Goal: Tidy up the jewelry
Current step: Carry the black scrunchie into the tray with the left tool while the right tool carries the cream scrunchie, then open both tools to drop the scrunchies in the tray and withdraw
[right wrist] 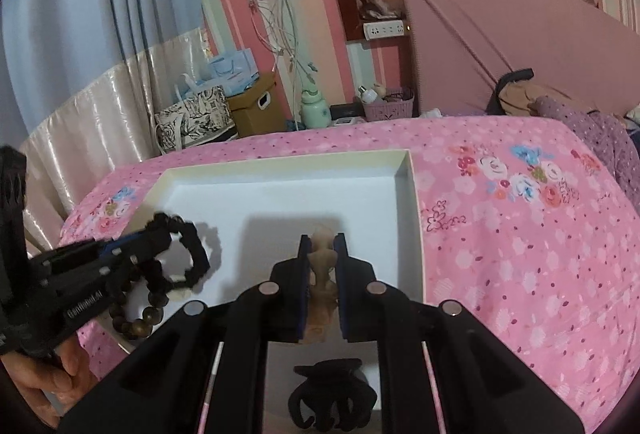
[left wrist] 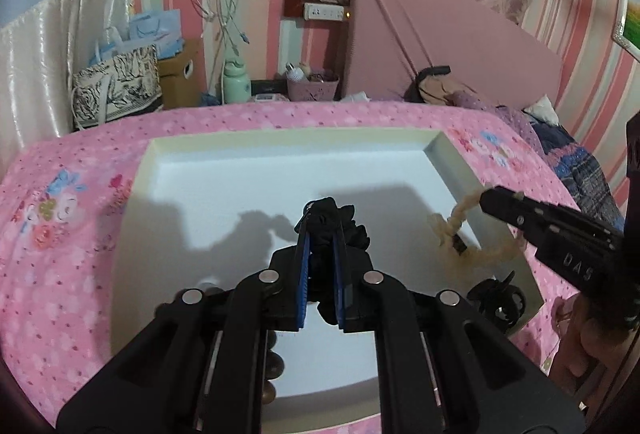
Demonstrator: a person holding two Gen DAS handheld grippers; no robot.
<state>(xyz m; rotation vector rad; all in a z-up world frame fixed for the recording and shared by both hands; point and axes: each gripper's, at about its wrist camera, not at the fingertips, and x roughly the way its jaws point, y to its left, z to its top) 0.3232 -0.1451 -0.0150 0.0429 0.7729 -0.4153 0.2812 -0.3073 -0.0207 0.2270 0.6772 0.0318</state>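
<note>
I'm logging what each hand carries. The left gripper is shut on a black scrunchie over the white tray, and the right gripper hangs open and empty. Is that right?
Not quite. The right gripper is not open and empty: the right wrist view shows it shut on a beige hair tie. The rest holds: the left gripper is shut on a black scrunchie over the white tray.

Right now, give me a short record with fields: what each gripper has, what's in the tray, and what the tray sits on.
left gripper: shut on black scrunchie, held over the tray
right gripper: shut on beige braided hair tie, over the tray
tray: white, shallow, open
lying at tray's near edge: black claw clip, brown bead bracelet
tray rests on: pink floral bedspread
</note>
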